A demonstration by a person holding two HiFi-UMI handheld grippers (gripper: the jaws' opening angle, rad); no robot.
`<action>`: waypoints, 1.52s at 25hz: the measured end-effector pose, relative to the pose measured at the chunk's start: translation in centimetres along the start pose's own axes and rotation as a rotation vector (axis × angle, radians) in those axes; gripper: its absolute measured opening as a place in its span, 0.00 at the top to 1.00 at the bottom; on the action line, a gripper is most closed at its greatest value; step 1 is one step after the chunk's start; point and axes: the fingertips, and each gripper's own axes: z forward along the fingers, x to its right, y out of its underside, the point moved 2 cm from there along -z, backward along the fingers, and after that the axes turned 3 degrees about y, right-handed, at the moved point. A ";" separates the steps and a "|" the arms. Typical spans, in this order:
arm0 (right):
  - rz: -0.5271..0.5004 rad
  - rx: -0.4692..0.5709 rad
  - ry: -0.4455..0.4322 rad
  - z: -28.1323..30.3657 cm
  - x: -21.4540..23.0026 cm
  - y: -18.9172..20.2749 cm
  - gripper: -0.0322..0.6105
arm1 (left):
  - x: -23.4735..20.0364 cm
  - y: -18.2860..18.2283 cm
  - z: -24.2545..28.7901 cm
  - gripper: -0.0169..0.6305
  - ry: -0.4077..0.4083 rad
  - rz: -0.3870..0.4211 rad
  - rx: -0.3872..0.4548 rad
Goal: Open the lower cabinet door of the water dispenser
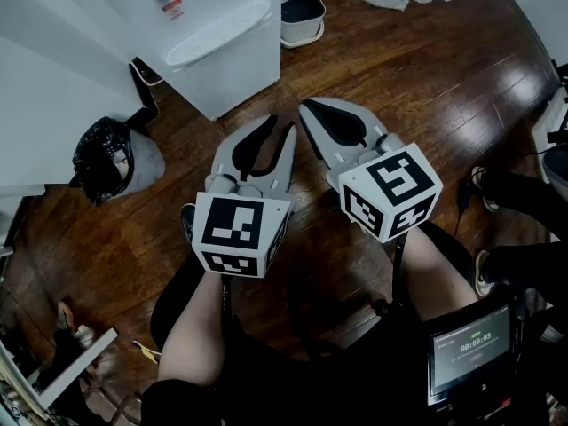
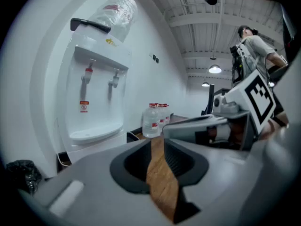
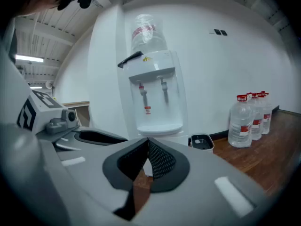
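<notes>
Though plain white, the water dispenser (image 3: 154,112) stands upright; clear bottle (image 3: 146,34) atop.

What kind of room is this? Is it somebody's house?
Probably a workroom or office: a water dispenser, spare water bottles on the wooden floor, bare ceiling beams with lamps.

We're up on the head camera, looking steeply down over the left gripper (image 1: 280,124) and right gripper (image 1: 303,105) onto the wooden floor (image 1: 399,78), with the water dispenser (image 1: 213,51) foreshortened at upper left. On the left gripper view we sit low, facing along its jaws, the dispenser off to the left. The right gripper view faces the dispenser nearly head-on. All three share dispenser and floor. Each gripper view catches the other gripper, and both catch the water bottles (image 3: 249,119).
</notes>
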 end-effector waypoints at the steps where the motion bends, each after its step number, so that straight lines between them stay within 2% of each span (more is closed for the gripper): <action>1: -0.010 -0.026 -0.007 0.3 0.2 0.6 0.94 | 0.0 0.1 0.0 0.81 -0.004 0.005 -0.005; 6: -0.033 -0.124 0.001 0.8 1.3 3.4 0.94 | -0.2 0.9 0.1 0.81 -0.028 -0.006 -0.025; 14: 0.082 -0.121 0.038 1.0 3.1 2.8 0.94 | -0.4 0.2 1.1 0.81 -0.004 -0.022 -0.032; 20: 0.032 -0.119 0.026 2.7 4.0 1.5 0.94 | -2.0 1.0 2.1 0.81 -0.035 -0.049 -0.072; 23: 0.016 -0.151 0.008 4.6 5.0 1.8 0.94 | -3.8 1.2 3.2 0.81 -0.058 -0.039 -0.090; 27: -0.014 -0.231 -0.010 7.8 6.6 3.3 0.94 | -5.4 1.5 4.7 0.81 -0.045 -0.053 -0.131; 30: -0.027 -0.265 -0.022 9.1 7.5 3.9 0.94 | -6.2 1.8 5.5 0.81 -0.057 -0.029 -0.153; 38: -0.021 -0.258 -0.032 12.7 9.9 2.7 0.94 | -9.5 3.8 7.3 0.81 -0.121 -0.005 -0.260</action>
